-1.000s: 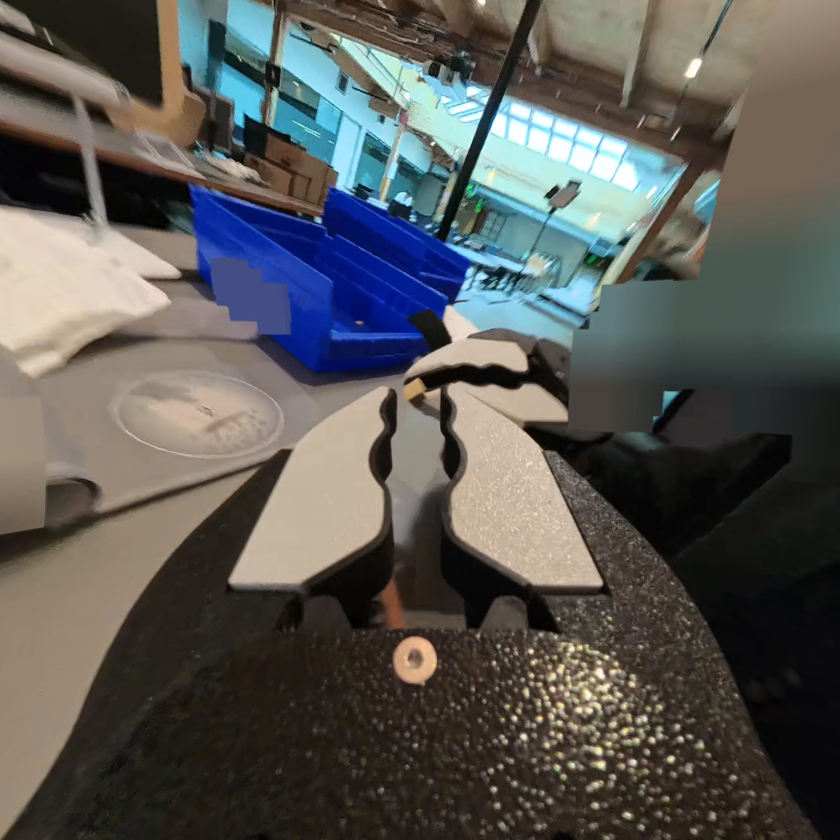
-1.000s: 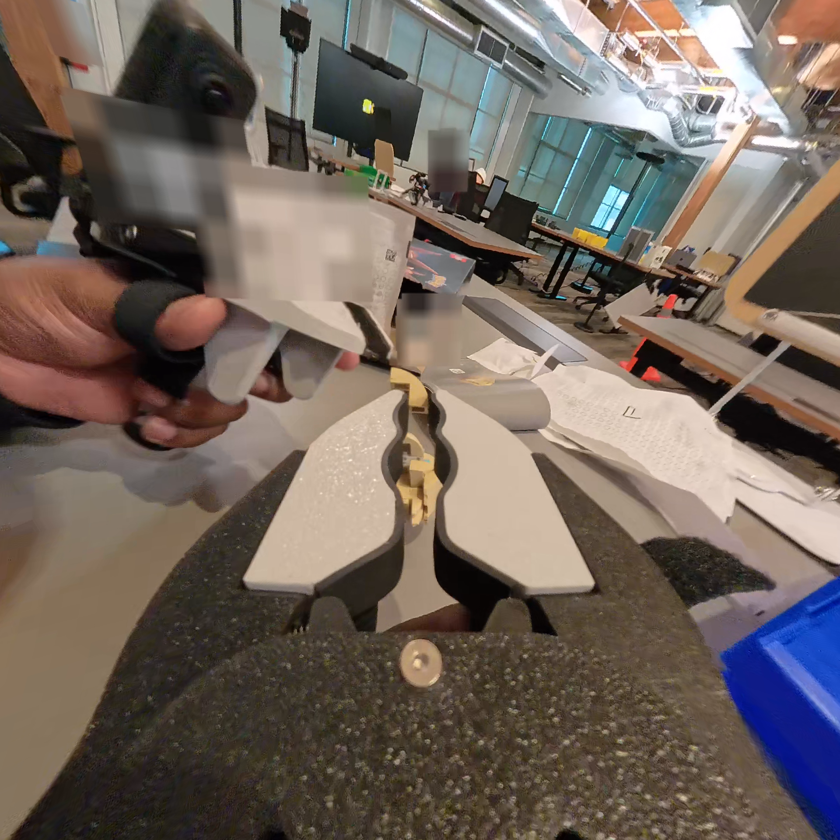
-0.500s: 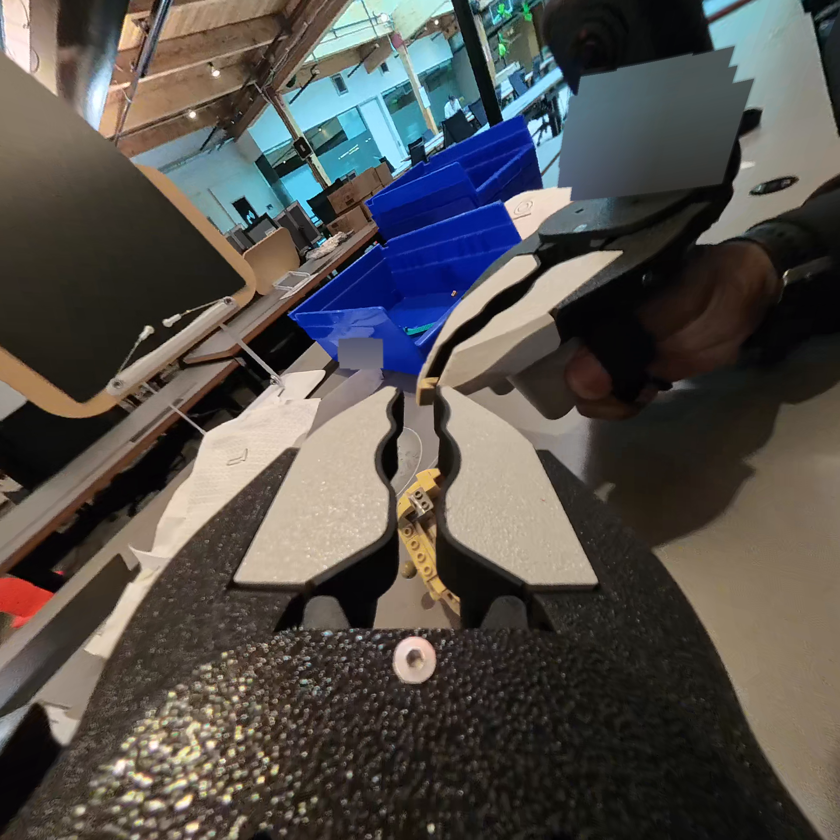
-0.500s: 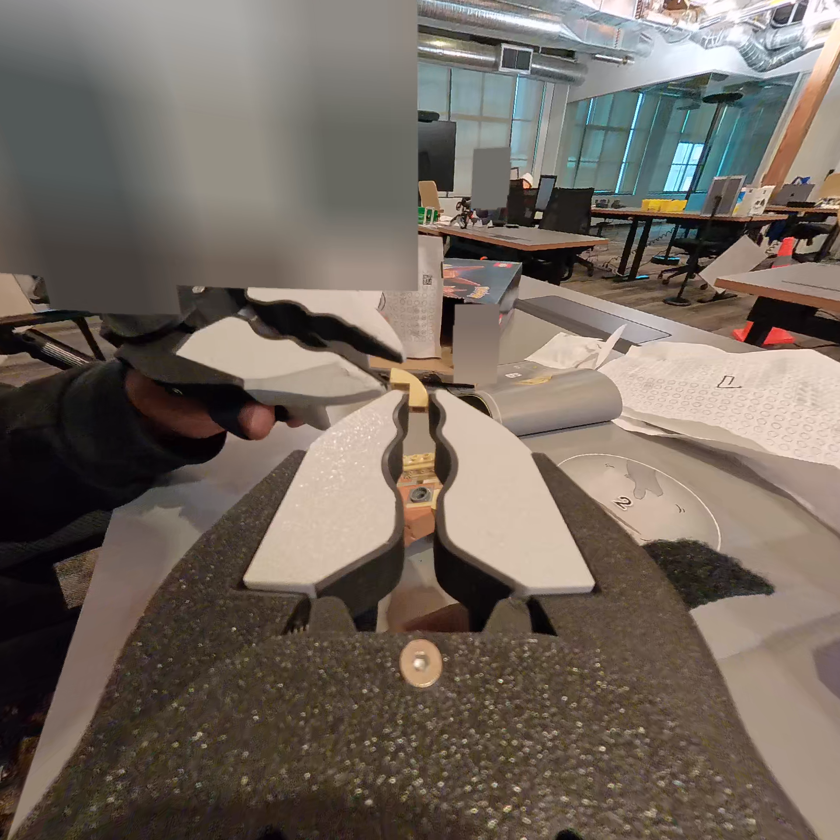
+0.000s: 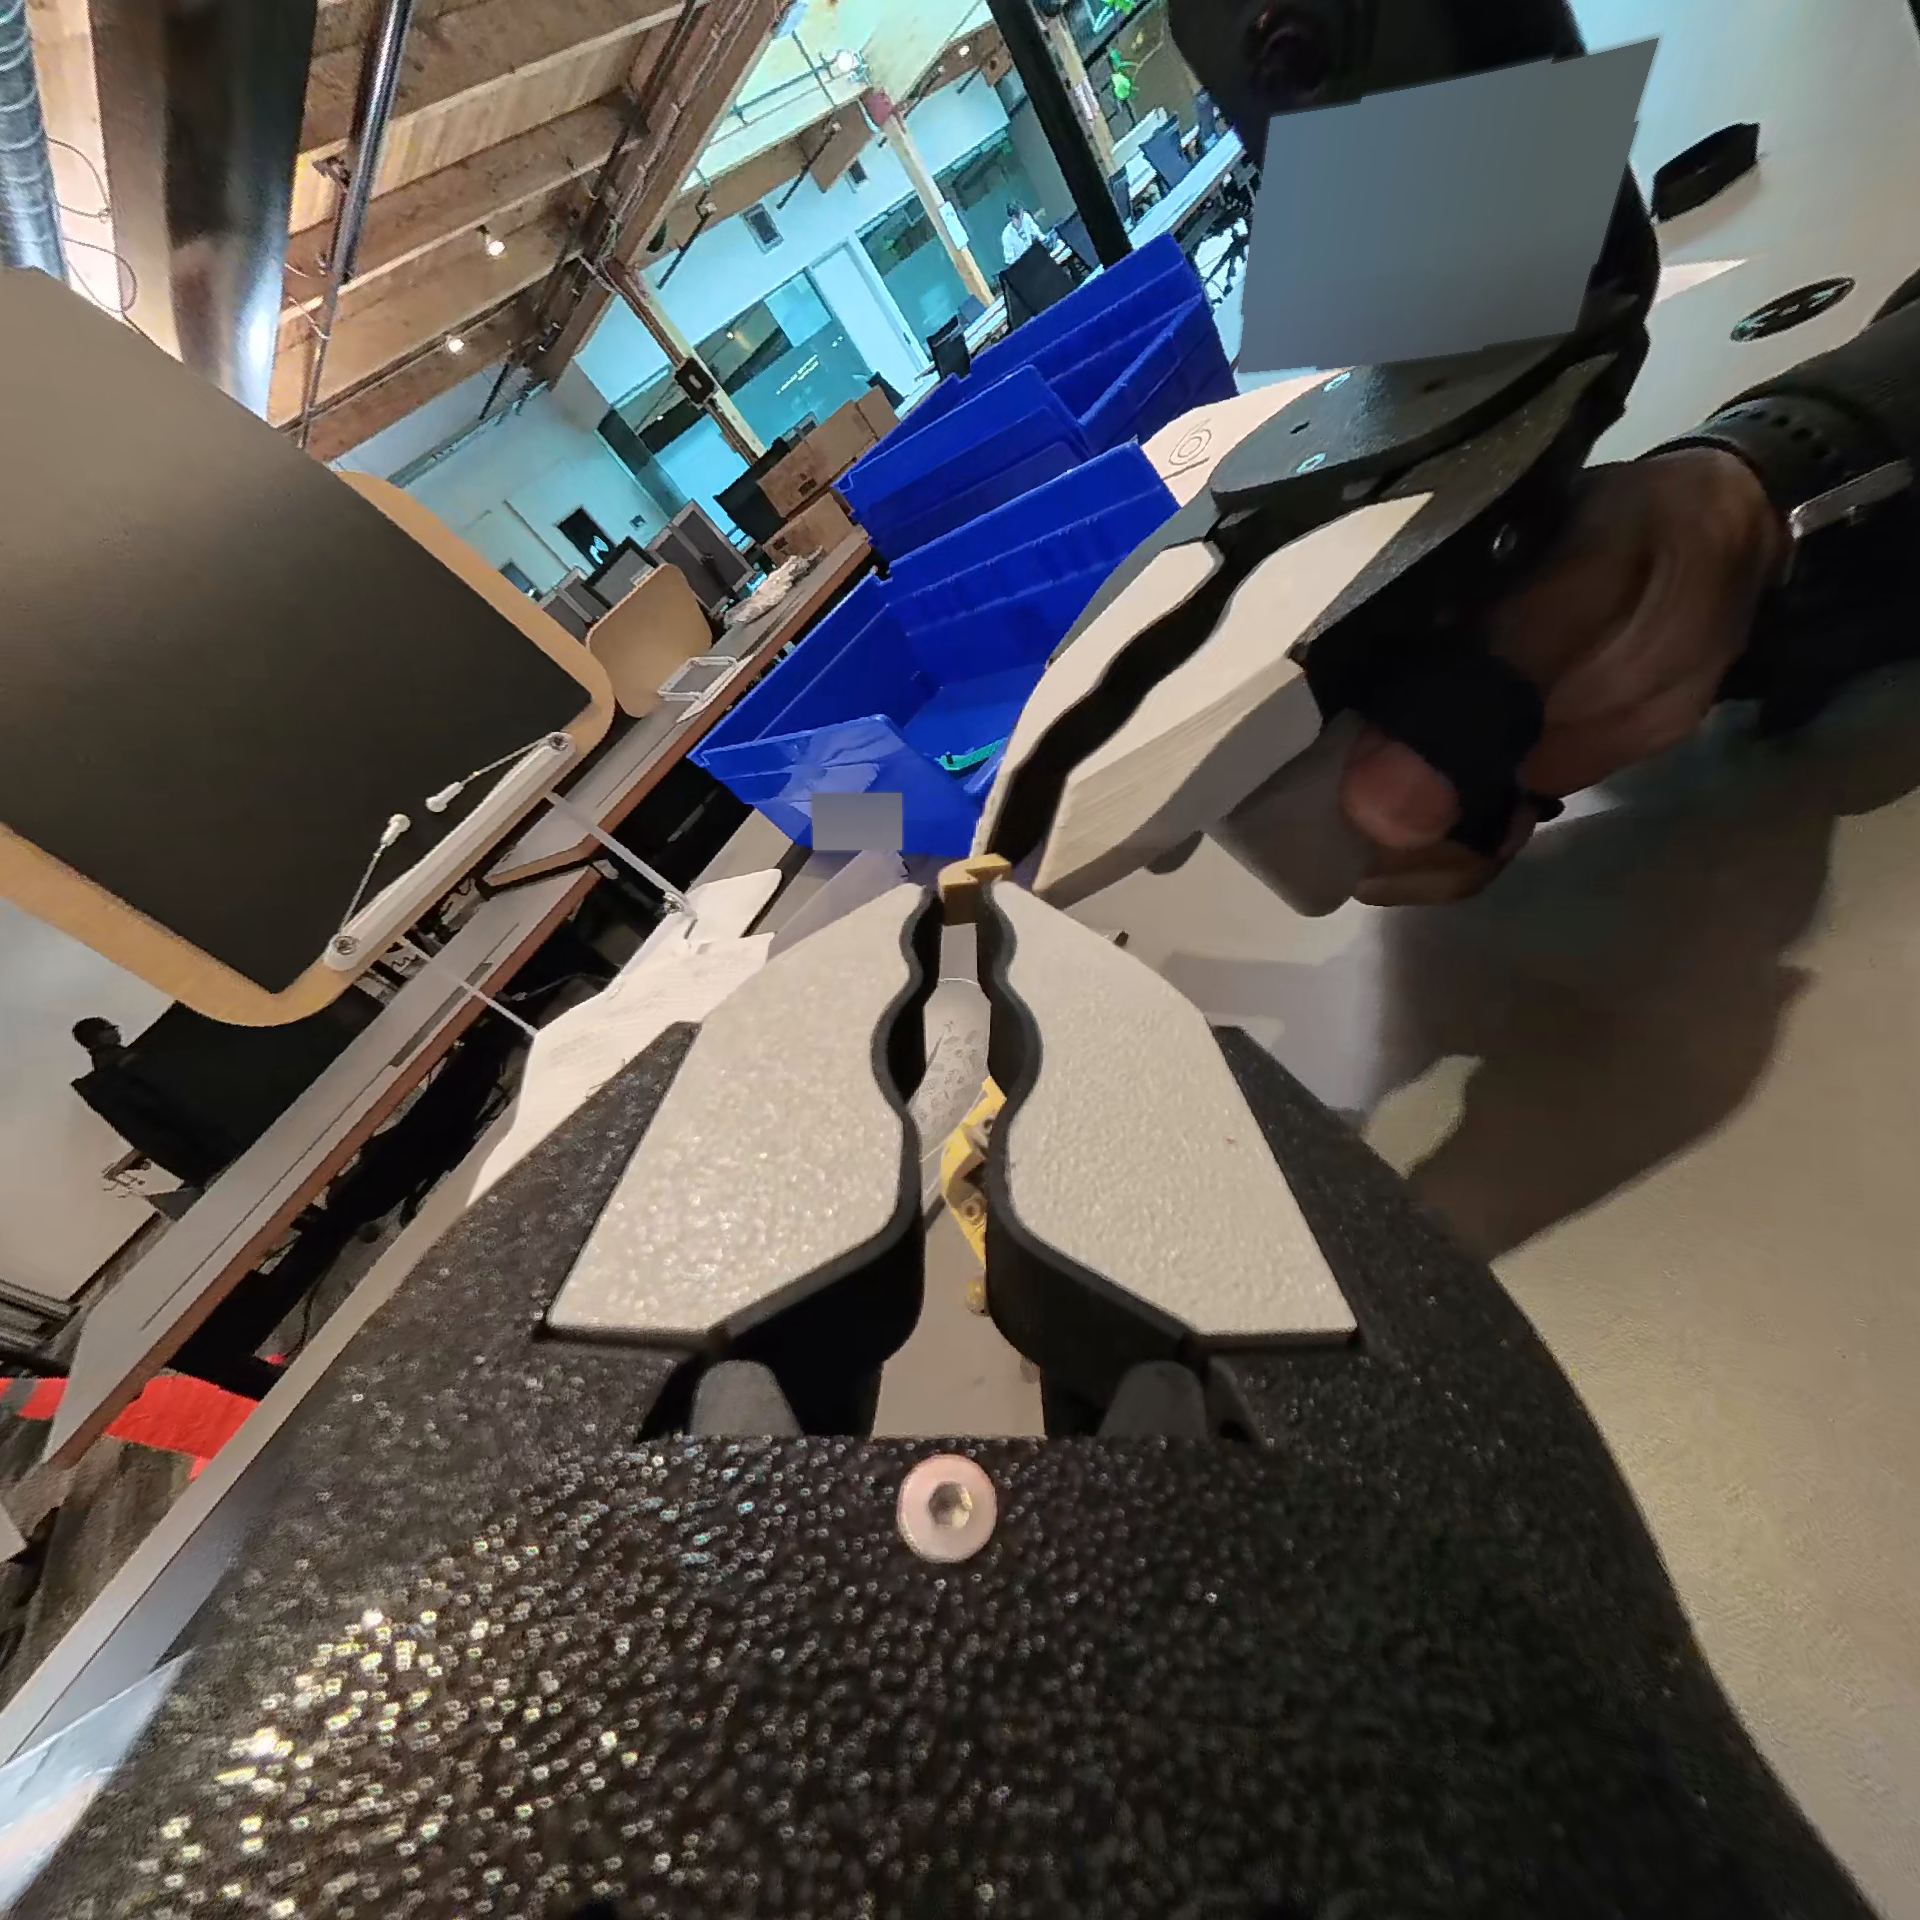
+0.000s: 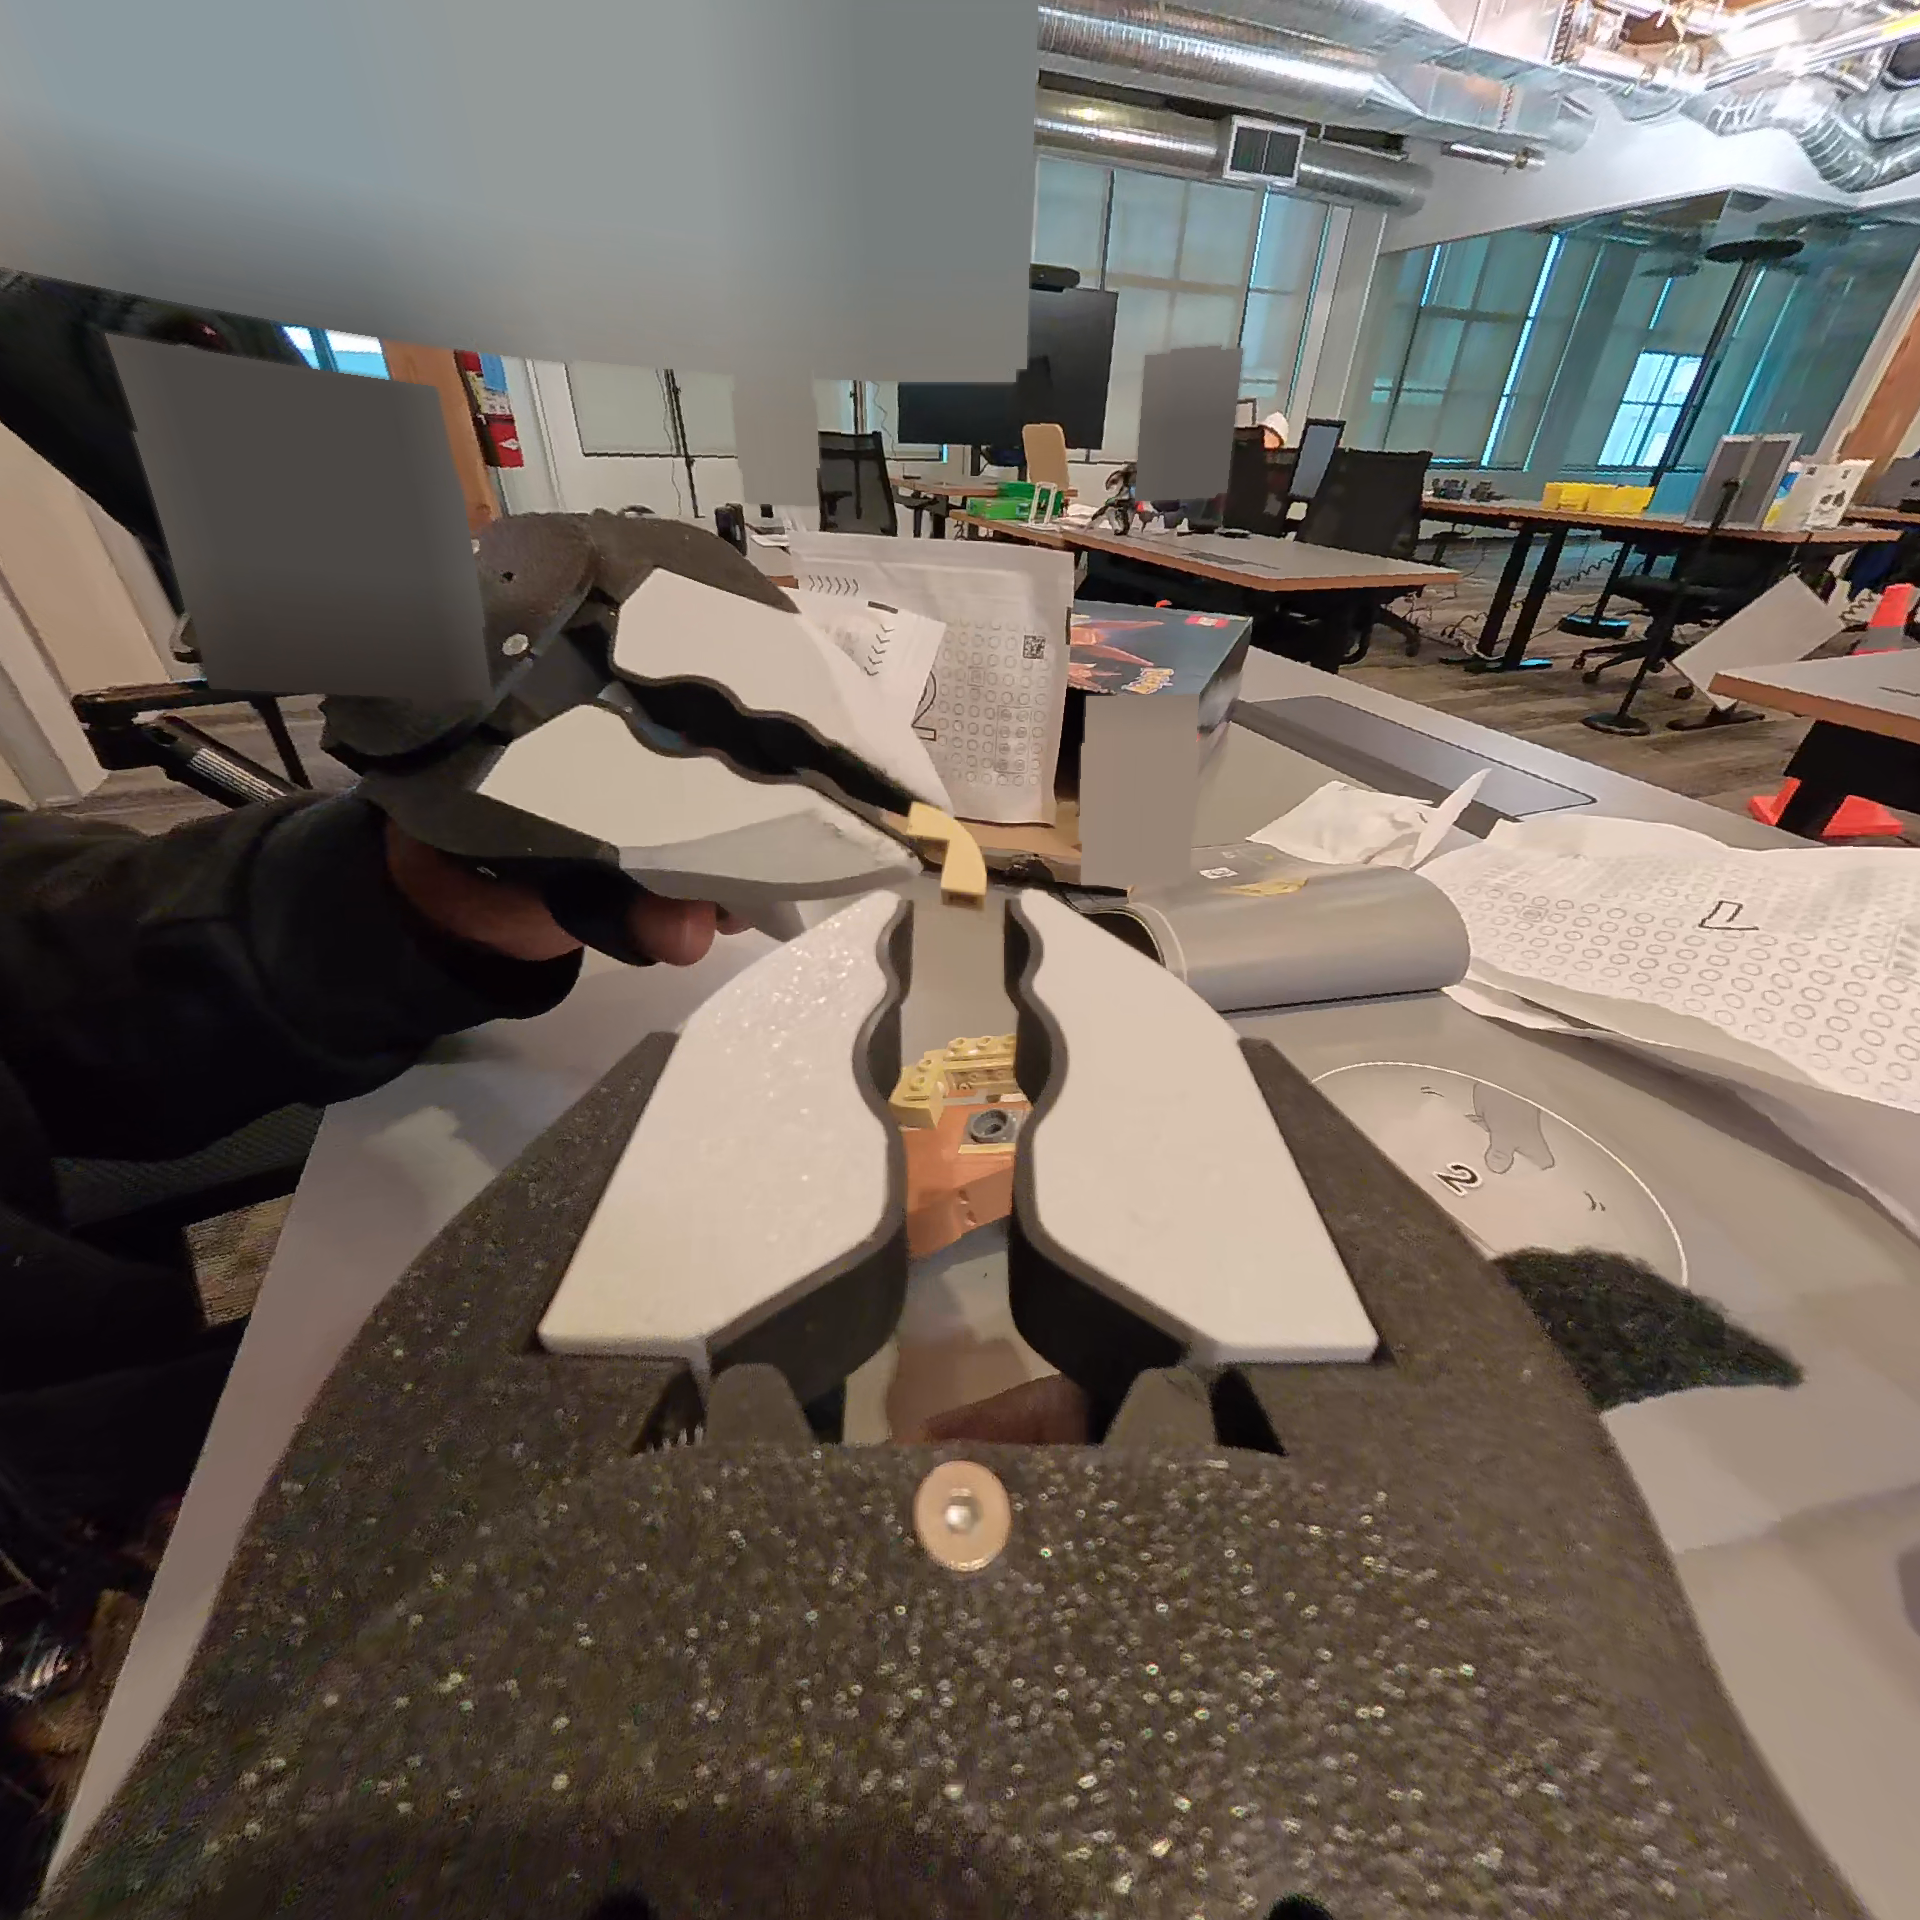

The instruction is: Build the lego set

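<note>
The left gripper (image 5: 964,902) pinches a small tan curved brick (image 5: 968,885) at its fingertips, both pads pressed against it. Seen from the right wrist view, the brick (image 6: 954,850) sticks out of those tips just above the right gripper (image 6: 958,914), whose fingers stand apart around bare air, gripping nothing. Below, between the right fingers, a tan and brown brick model (image 6: 961,1081) rests on the grey table (image 6: 1766,1507). An open booklet (image 6: 1320,935) and white printed sheets (image 6: 1683,935) lie just beyond. Blue bins (image 5: 935,644) sit farther along the table.
</note>
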The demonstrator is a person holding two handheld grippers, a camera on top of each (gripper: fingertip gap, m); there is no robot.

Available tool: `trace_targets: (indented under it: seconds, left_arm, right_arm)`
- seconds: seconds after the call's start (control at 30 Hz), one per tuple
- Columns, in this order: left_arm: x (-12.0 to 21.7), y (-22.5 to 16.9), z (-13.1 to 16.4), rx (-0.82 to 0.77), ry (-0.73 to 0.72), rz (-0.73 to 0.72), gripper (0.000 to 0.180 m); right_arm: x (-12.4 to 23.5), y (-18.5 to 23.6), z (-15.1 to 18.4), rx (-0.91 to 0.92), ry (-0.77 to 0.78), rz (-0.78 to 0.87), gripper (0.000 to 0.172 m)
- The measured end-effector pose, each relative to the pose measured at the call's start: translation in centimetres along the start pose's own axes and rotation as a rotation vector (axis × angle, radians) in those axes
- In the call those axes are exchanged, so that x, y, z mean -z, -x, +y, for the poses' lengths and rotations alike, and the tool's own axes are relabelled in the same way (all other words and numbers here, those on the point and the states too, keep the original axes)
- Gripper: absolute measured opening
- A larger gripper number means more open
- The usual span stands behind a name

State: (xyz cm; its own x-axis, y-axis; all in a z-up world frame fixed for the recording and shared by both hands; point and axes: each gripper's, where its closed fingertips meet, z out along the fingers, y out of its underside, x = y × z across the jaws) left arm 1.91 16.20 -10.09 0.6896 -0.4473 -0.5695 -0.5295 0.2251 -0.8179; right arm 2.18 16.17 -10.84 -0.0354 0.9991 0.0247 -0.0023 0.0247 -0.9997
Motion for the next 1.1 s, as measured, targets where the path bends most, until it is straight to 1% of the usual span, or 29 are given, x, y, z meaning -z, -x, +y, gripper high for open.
trace_targets:
  seconds: [0.1,0.17,0.27,0.57,0.77,0.83,0.9,0.97,1.1]
  left_arm:
    - [0.2,0.0,-0.2,-0.012,-0.016,0.008,0.006]
    - [0.2,-0.3,-0.1,-0.041,-0.010,0.015,0.006]
    - [0.4,-0.5,0.0,-0.084,-0.008,0.020,0.006]
    - [0.3,-0.7,0.6,-0.120,0.019,0.015,0.007]
    - [0.3,-0.7,0.6,-0.113,0.019,0.019,0.006]
    - [0.3,-0.5,0.7,-0.114,0.023,0.003,0.006]
    - [0.5,0.1,0.9,-0.119,0.030,-0.021,0.006]
    - [0.8,0.6,1.5,-0.125,0.050,-0.032,0.006]
    - [1.0,1.2,3.8,-0.151,0.141,-0.049,0.006]
  right_arm:
    - [-0.1,0.2,0.0,-0.008,-0.001,-0.013,0.015]
    - [-0.1,0.2,0.0,0.001,-0.003,-0.007,0.008]
    - [-0.2,0.4,0.2,0.014,0.010,-0.012,0.008]
    - [-0.4,0.7,0.7,0.080,0.041,0.004,0.007]
    - [-0.4,0.7,0.7,0.073,0.042,0.005,0.008]
    - [-0.4,0.5,0.9,0.047,0.060,0.021,0.007]
    - [-0.2,0.0,1.6,-0.002,0.109,0.049,0.011]
    - [0.1,-0.5,2.9,-0.081,0.196,0.083,0.012]
    - [0.8,-0.9,7.9,-0.279,0.475,0.142,0.011]
